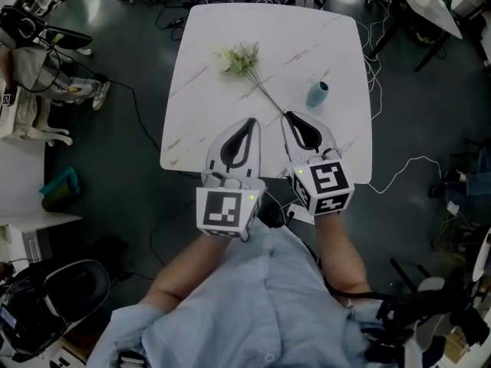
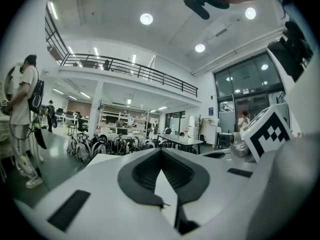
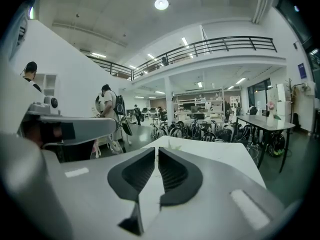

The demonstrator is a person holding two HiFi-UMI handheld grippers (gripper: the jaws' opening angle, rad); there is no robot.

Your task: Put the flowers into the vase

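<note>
The flowers (image 1: 240, 58) lie flat on the white marbled desk (image 1: 207, 44), blossoms toward the far edge. Their thin stems (image 1: 268, 96) run diagonally back toward you. The small teal vase (image 1: 317, 93) stands upright to the right of the stems, apart from them and near the desk's right edge (nothing is in it yet).

Your left gripper (image 1: 250, 123) hovers over the near part of the desk, well short of the blossoms. In the left gripper view its fingers (image 2: 145, 171) are pressed together at the tips, with nothing between them. Your right gripper (image 1: 288, 115) sits just beside it, its tip close to the near end of the stems; from the head view you cannot tell whether it touches them. In the right gripper view its fingers (image 3: 172, 174) stand slightly parted, a narrow slit between the dark pads, and no stem shows in that slit.

Both grippers point roughly level across the desk toward the far side.
</note>
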